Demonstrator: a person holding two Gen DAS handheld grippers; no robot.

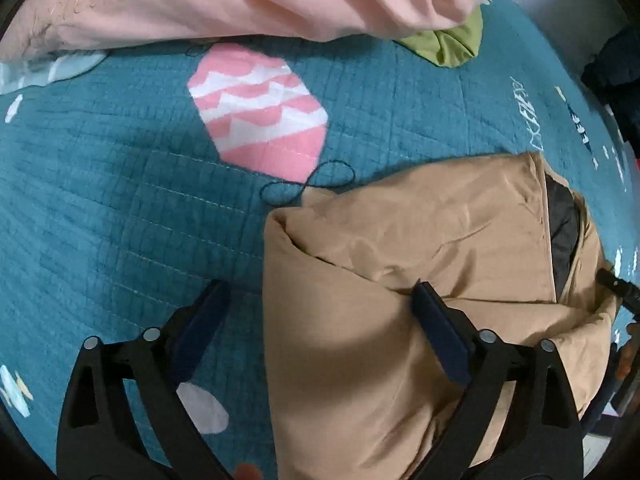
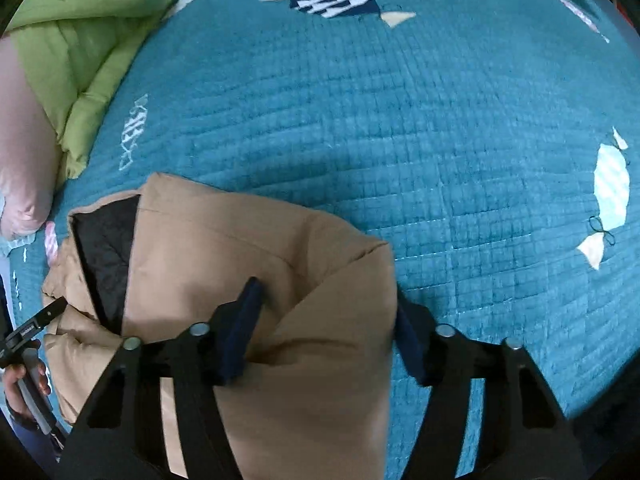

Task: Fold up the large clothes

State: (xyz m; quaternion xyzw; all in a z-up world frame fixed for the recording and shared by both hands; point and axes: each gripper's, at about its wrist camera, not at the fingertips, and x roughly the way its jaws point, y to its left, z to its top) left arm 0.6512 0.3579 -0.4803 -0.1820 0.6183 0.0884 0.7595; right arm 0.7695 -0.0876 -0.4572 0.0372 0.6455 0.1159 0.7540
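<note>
While both grippers, left (image 1: pixel 320 320) and right (image 2: pixel 326 320), hover with jaws spread over the folded coat (image 1: pixel 432 280) on the bed (image 1: pixel 120 200), we judge the fold nearly done; next, pressing it flat.

black skeletal frames with triangular cutouts on the left gripper (image 1: pixel 320 292) and right gripper (image 2: pixel 326 300). silver rivets at the joints. navy pads (image 1: pixel 440 332) lining each finger.
</note>
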